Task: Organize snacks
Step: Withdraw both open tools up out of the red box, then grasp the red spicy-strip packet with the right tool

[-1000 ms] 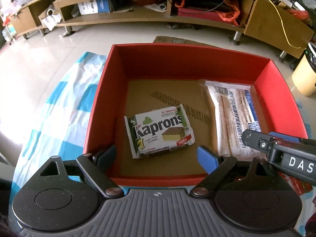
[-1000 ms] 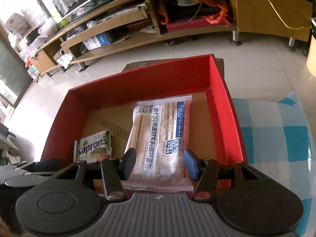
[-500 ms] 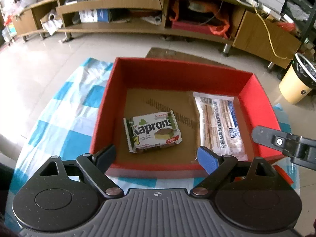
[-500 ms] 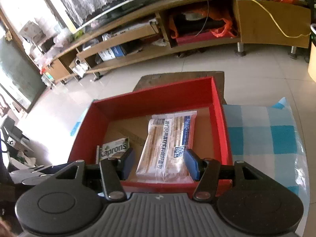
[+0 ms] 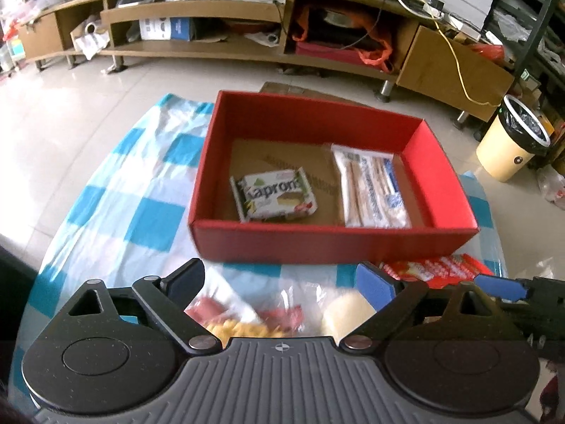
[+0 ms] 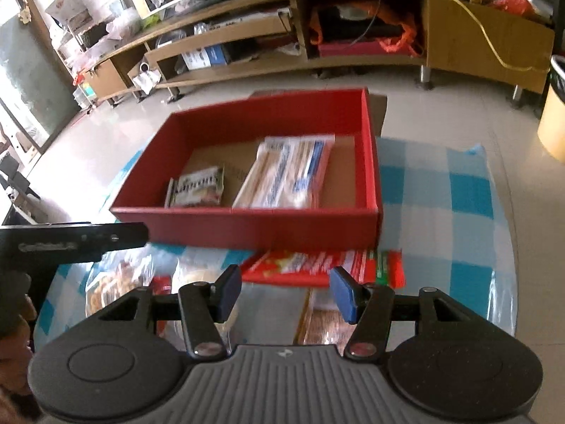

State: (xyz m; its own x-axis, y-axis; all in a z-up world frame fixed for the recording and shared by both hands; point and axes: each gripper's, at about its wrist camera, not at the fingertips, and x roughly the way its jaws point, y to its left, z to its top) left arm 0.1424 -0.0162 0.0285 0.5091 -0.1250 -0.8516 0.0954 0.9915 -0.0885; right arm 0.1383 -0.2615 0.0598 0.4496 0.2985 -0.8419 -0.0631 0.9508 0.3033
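Observation:
A red box (image 5: 332,238) (image 6: 268,228) stands on a blue-and-white checked cloth (image 5: 116,190). Inside lie a green-and-white Kaprons wafer pack (image 5: 273,194) (image 6: 197,189) and a long clear packet with blue print (image 5: 370,190) (image 6: 289,173). In front of the box lie a red snack packet (image 5: 438,268) (image 6: 317,265) and clear bags of snacks (image 5: 247,318) (image 6: 120,279). My left gripper (image 5: 282,284) is open and empty above the clear bags. My right gripper (image 6: 284,291) is open and empty above the red packet.
A brown packet (image 6: 325,325) lies under the right gripper. A long wooden TV cabinet (image 5: 247,28) runs along the back across bare tiled floor. A cream waste bin (image 5: 512,148) stands at the right.
Both grippers have pulled back and up out of the red box. The Kaprons pack and the long packet stay in the box. Loose snacks in front of the box have come into view.

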